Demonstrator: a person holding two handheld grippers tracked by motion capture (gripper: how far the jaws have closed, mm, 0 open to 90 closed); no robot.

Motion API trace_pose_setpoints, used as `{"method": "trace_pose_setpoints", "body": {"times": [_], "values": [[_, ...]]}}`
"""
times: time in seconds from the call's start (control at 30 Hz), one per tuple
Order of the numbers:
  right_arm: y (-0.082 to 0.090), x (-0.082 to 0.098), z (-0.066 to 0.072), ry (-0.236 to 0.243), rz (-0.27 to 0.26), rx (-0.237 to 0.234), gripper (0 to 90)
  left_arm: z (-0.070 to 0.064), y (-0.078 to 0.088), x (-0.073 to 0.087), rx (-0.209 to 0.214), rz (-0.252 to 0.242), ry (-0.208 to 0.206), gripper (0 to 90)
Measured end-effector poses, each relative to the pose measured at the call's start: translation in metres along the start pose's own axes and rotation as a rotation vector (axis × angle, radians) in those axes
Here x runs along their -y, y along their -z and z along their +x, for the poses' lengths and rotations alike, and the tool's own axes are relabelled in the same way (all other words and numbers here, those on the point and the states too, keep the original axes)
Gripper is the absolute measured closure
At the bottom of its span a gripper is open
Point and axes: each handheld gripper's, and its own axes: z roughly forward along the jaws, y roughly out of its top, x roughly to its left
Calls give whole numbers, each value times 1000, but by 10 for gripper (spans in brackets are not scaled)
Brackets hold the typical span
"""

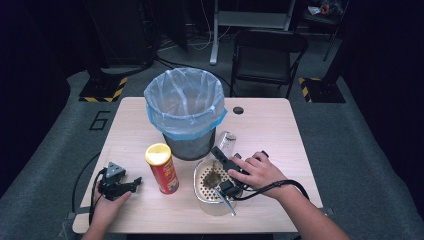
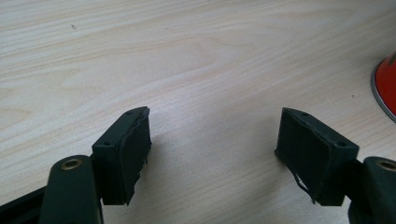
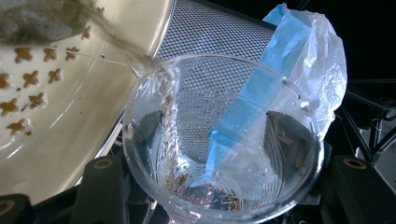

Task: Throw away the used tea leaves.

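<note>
My right gripper [image 1: 221, 150] is shut on a clear plastic cup [image 1: 226, 141], which it holds tipped over a white strainer bowl [image 1: 200, 192] at the table's front. In the right gripper view the cup [image 3: 224, 205] sits between the jaws of my right gripper [image 3: 218, 140]. A thin stream with brown bits runs from its rim onto the strainer [image 3: 70, 116], whose holes are cross-shaped. My left gripper [image 1: 132, 184] rests on the table at the front left. In its own view the left gripper [image 2: 212, 135] stands open over bare wood.
A mesh waste bin [image 1: 185, 107] lined with a blue bag stands at the table's middle back, just behind the cup. A red can with a yellow lid [image 1: 162, 169] stands between the two grippers. A dark folding chair [image 1: 267, 55] is beyond the table.
</note>
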Motion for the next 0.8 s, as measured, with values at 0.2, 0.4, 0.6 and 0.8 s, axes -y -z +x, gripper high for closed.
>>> {"method": "trace_pose_setpoints", "body": {"times": [0.2, 0.4, 0.6, 0.8], "values": [[1, 1, 0, -13, -5, -2, 384, 0, 0, 0, 0, 0, 0, 258], [3, 0, -1, -8, -2, 11, 384, 0, 0, 0, -1, 0, -3, 258], [3, 0, -1, -18, -12, -4, 384, 0, 0, 0, -2, 1, -4, 257], [4, -1, -3, -30, -6, 59, 384, 0, 0, 0, 0, 0, 0, 257]]}}
